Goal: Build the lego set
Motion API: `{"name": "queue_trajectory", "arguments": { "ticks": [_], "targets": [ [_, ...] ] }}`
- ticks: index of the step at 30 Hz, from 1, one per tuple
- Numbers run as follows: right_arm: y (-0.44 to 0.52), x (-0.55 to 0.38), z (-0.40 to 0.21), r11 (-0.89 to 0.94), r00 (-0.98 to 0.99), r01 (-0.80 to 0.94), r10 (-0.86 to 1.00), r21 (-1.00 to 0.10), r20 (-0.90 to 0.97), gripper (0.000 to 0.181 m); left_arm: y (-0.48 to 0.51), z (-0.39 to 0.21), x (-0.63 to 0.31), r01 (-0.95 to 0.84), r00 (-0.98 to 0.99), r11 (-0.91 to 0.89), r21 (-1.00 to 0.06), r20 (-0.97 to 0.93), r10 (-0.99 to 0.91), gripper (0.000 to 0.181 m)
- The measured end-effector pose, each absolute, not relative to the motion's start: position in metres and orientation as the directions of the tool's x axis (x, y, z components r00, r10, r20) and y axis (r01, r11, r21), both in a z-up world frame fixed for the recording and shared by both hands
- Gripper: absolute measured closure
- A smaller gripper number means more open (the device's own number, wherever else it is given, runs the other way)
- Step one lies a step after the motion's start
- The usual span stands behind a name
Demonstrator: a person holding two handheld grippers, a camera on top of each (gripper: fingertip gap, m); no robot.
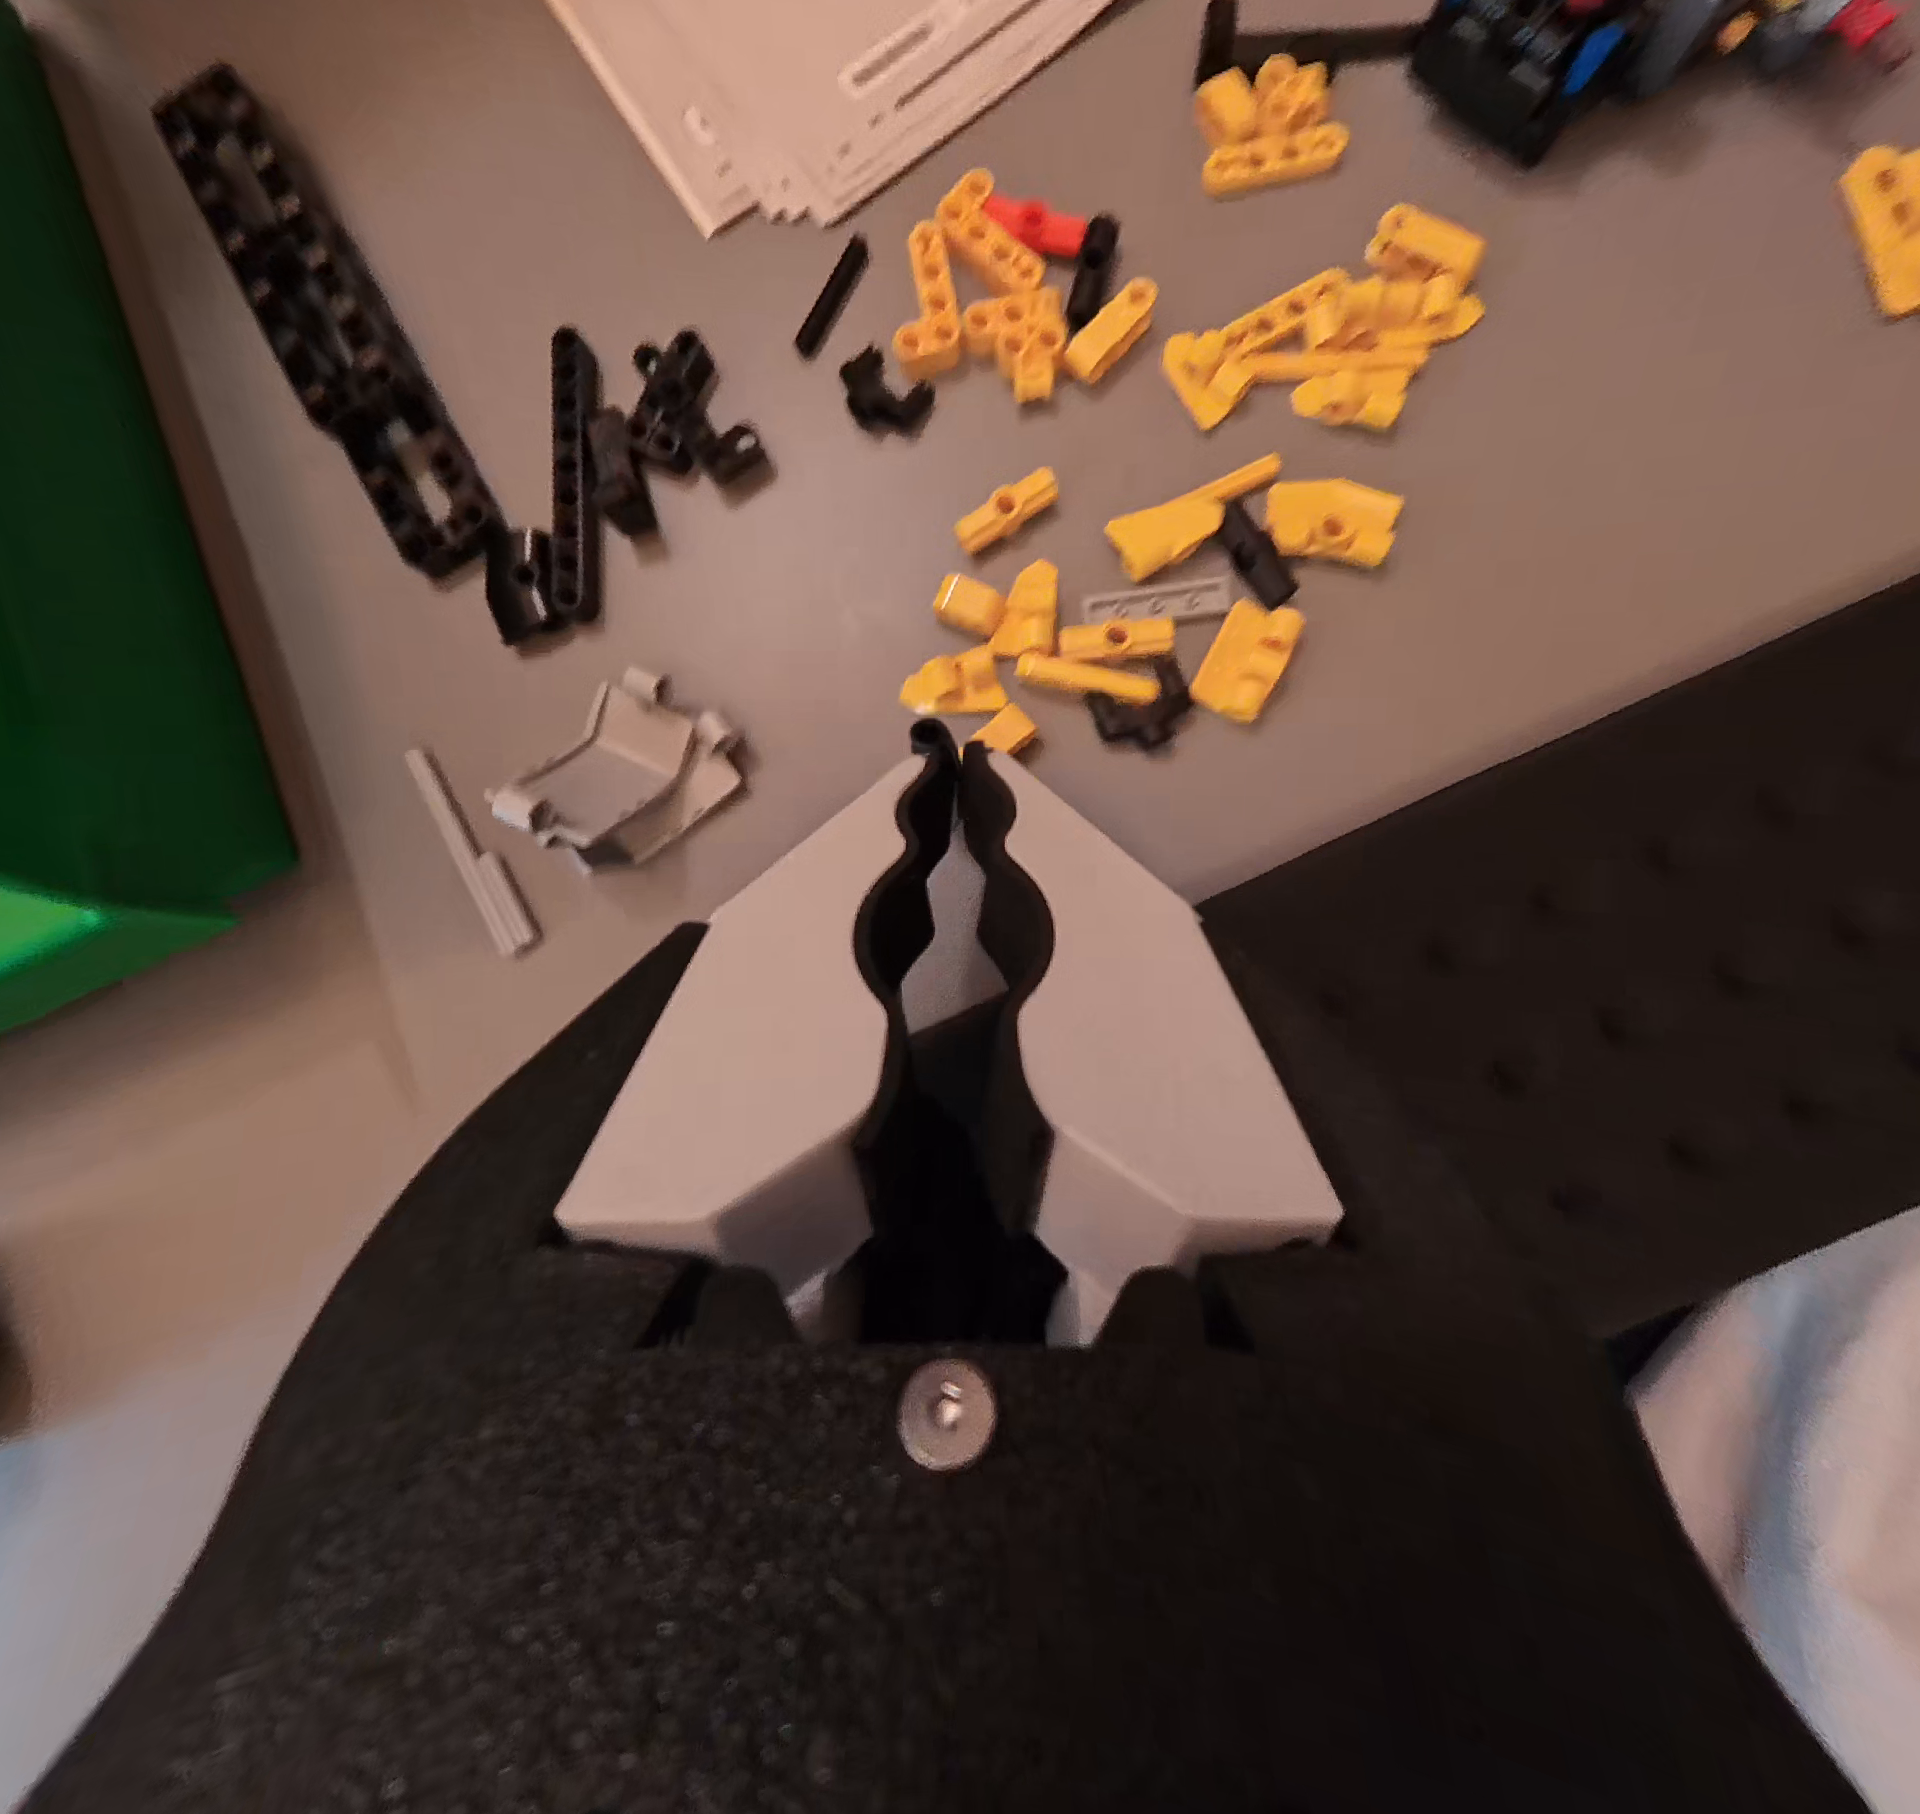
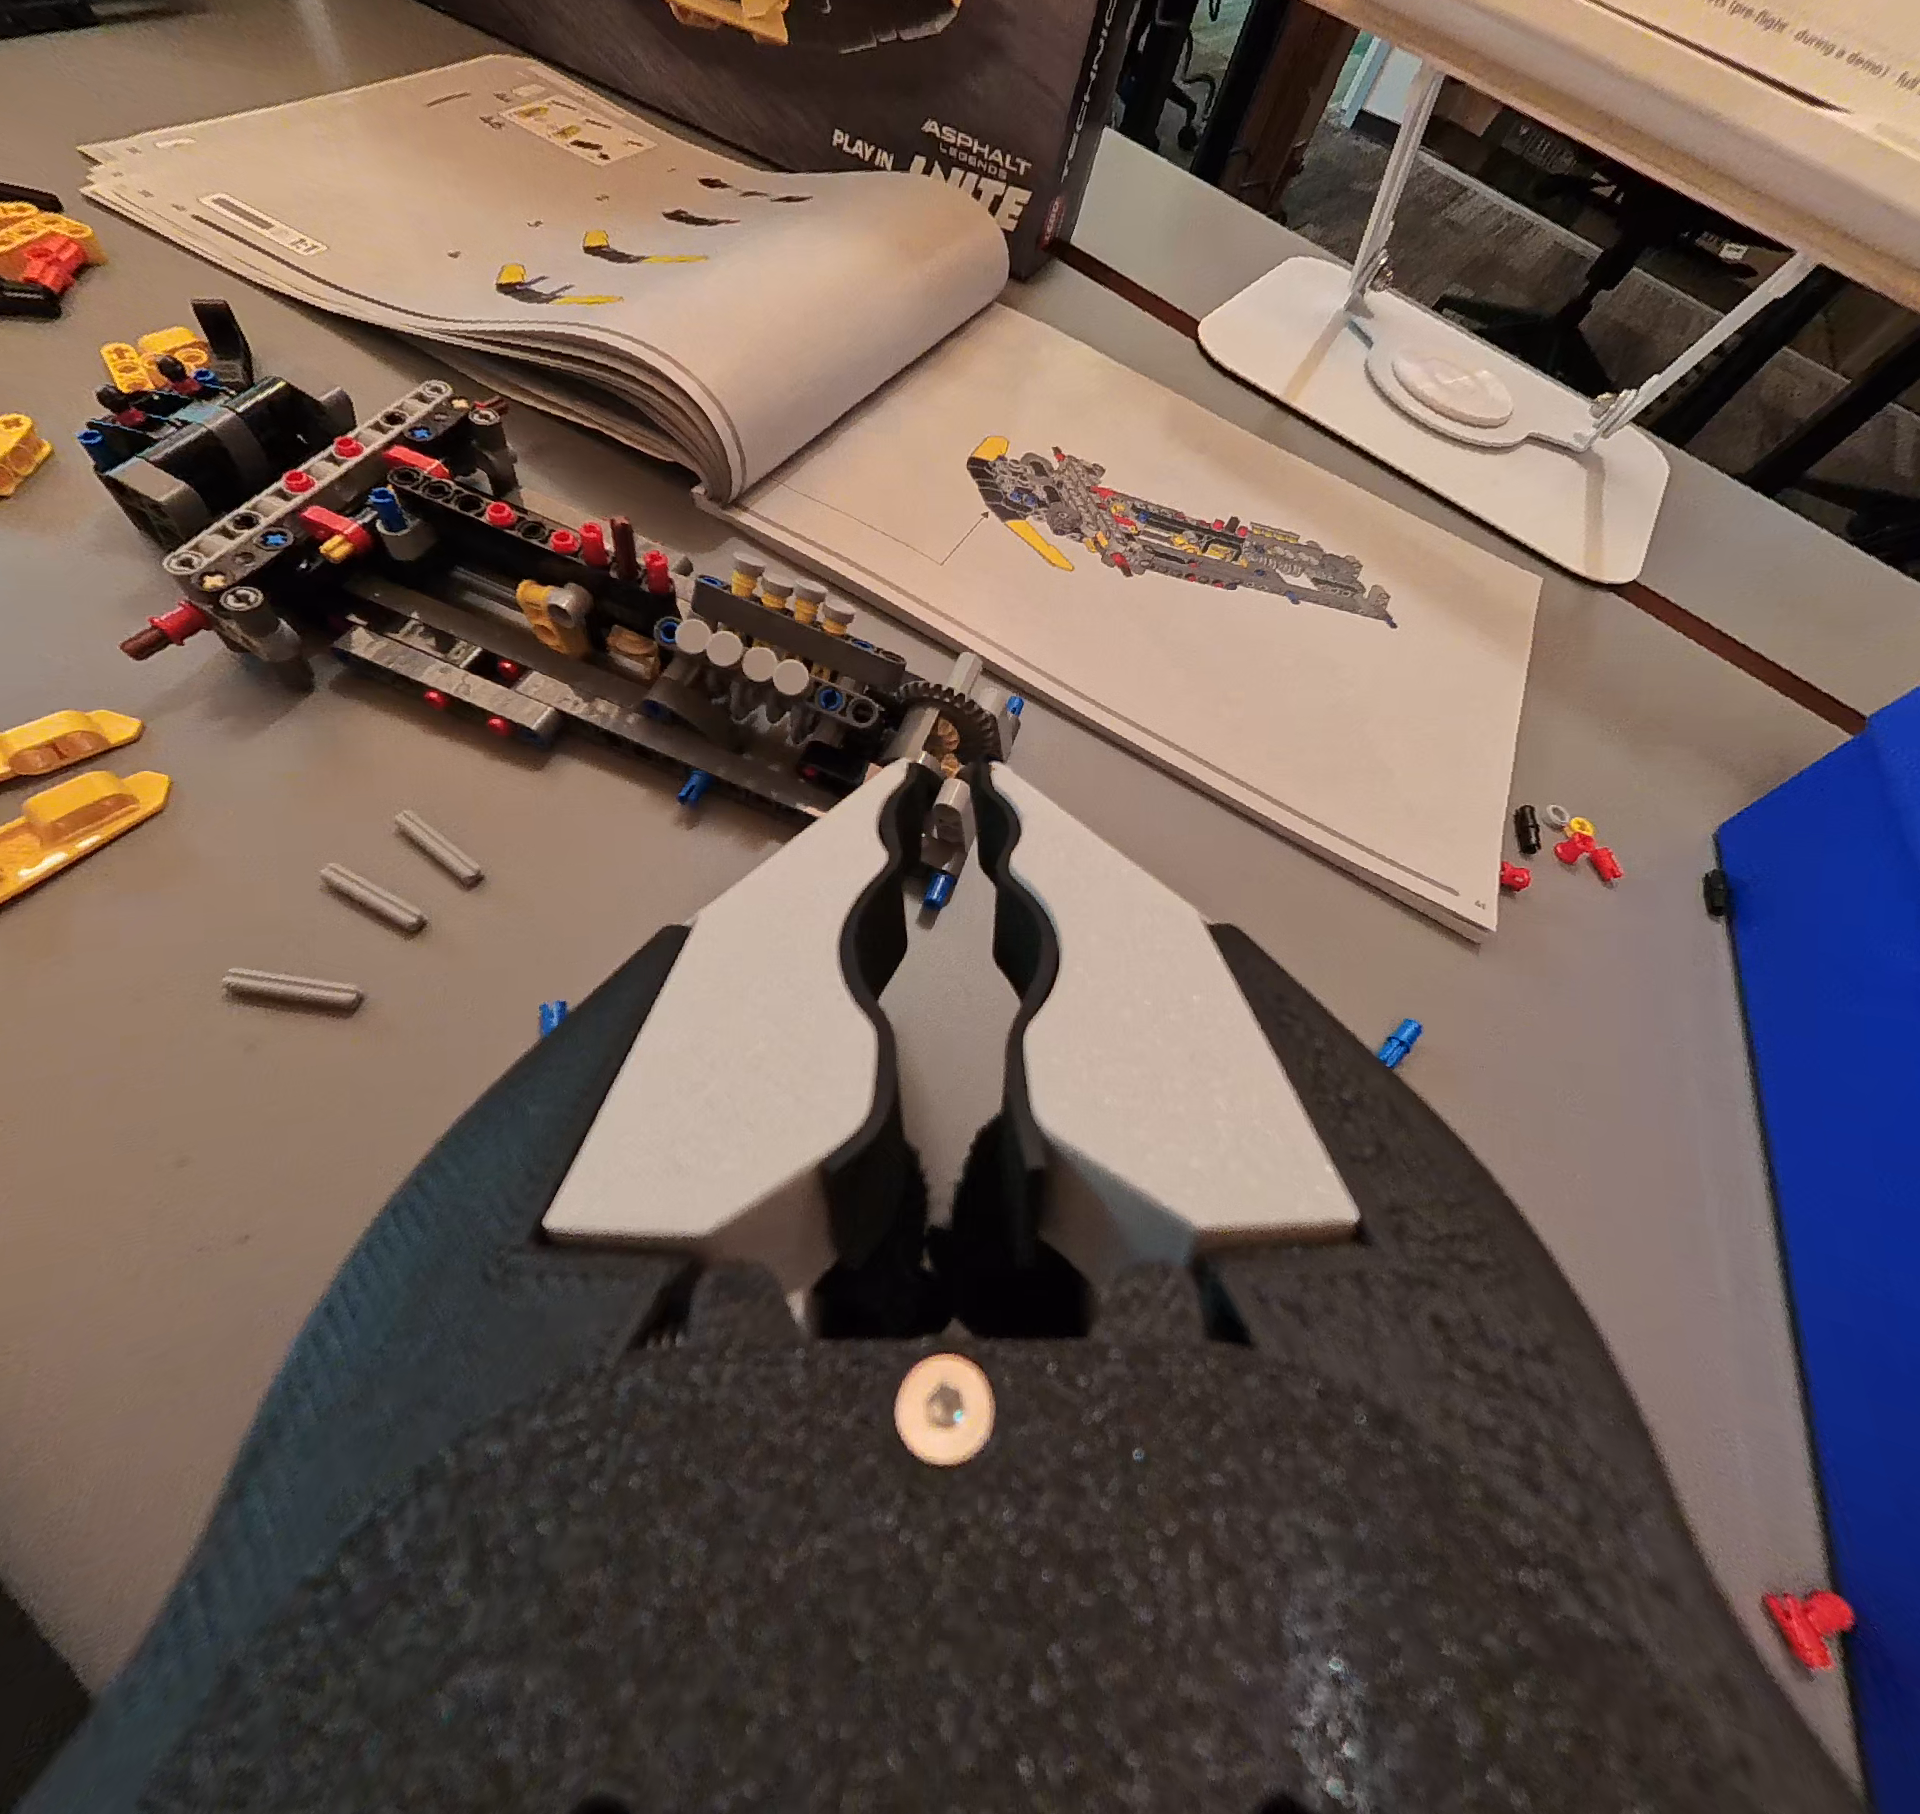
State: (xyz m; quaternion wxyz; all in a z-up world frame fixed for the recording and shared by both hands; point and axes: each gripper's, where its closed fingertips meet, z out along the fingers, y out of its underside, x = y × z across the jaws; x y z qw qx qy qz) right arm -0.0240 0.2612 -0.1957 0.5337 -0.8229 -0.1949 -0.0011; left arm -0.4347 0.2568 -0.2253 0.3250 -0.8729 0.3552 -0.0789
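Observation:
In the left wrist view my left gripper (image 1: 954, 756) hovers over the grey table, its fingers closed together. A small black piece (image 1: 926, 736) with a round end sticks out at the tips. Loose yellow pieces (image 1: 1049, 632) lie just beyond it. In the right wrist view my right gripper (image 2: 948, 777) is shut on a grey connector (image 2: 948, 814) at the near end of the long, partly built car chassis (image 2: 468, 569), beside a black gear (image 2: 951, 710). The chassis lies on the table. It also shows blurred in the left wrist view (image 1: 1558, 29).
Black beams (image 1: 343, 330), a grey shell part (image 1: 623, 777) and a grey axle (image 1: 473, 850) lie left of the yellow piles. The open instruction booklet (image 2: 1195, 621), set box (image 2: 831, 19), white stand (image 2: 1455, 414), blue bin (image 2: 1839, 1037), grey axles (image 2: 374, 897) and yellow panels (image 2: 73, 808) surround the chassis. My right fingertips sit around 40 cm from my left ones. The grey axle (image 1: 473, 850) sits 11 cm or so from the ends of my left fingers.

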Motion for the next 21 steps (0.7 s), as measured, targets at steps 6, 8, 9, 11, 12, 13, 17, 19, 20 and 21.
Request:
{"name": "queue_trajectory", "arguments": {
  "ticks": [6,8,9,11,12,13,17,19,20,21],
  "targets": [
    [0.261,-0.026,-0.195,-0.348,0.921,0.326,0.325,-0.879,0.213,0.174,0.240,-0.181,-0.352,-0.498,0.613,-0.397,-0.771,0.011,-0.790,0.181],
    [0.261,-0.027,-0.194,-0.346,0.921,0.325,0.326,-0.880,0.213,0.174,0.226,-0.177,-0.314,-0.510,0.526,-0.337,-0.791,0.023,-0.850,0.181],
    [0.261,-0.027,-0.194,-0.343,0.921,0.323,0.326,-0.882,0.211,0.174,0.220,-0.178,-0.296,-0.523,0.487,-0.307,-0.795,0.017,-0.873,0.181],
    [0.261,-0.027,-0.192,-0.337,0.923,0.315,0.328,-0.887,0.203,0.174,0.207,-0.185,-0.261,-0.541,0.415,-0.269,-0.797,0.026,-0.909,0.181],
    [0.261,-0.027,-0.191,-0.334,0.923,0.311,0.328,-0.890,0.199,0.174,0.199,-0.189,-0.242,-0.551,0.370,-0.249,-0.796,0.034,-0.928,0.181],
    [0.261,-0.027,-0.191,-0.333,0.924,0.306,0.327,-0.892,0.195,0.174,0.192,-0.193,-0.224,-0.568,0.326,-0.221,-0.793,0.030,-0.945,0.181],
    [0.260,-0.026,-0.188,-0.326,0.928,0.290,0.325,-0.900,0.181,0.174,0.177,-0.205,-0.163,-0.653,0.184,-0.034,-0.757,-0.115,-0.976,0.181],
    [0.259,-0.026,-0.187,-0.321,0.930,0.280,0.326,-0.905,0.172,0.174,0.173,-0.213,-0.147,-0.703,0.131,0.061,-0.708,-0.213,-0.968,0.181],
    [0.258,-0.026,-0.186,-0.320,0.930,0.277,0.327,-0.906,0.168,0.174,0.171,-0.217,-0.142,-0.723,0.106,0.104,-0.683,-0.259,-0.960,0.181],
    [0.258,-0.026,-0.186,-0.321,0.929,0.276,0.329,-0.906,0.167,0.174,0.170,-0.220,-0.140,-0.740,0.092,0.133,-0.659,-0.294,-0.951,0.181]
  ]
}}
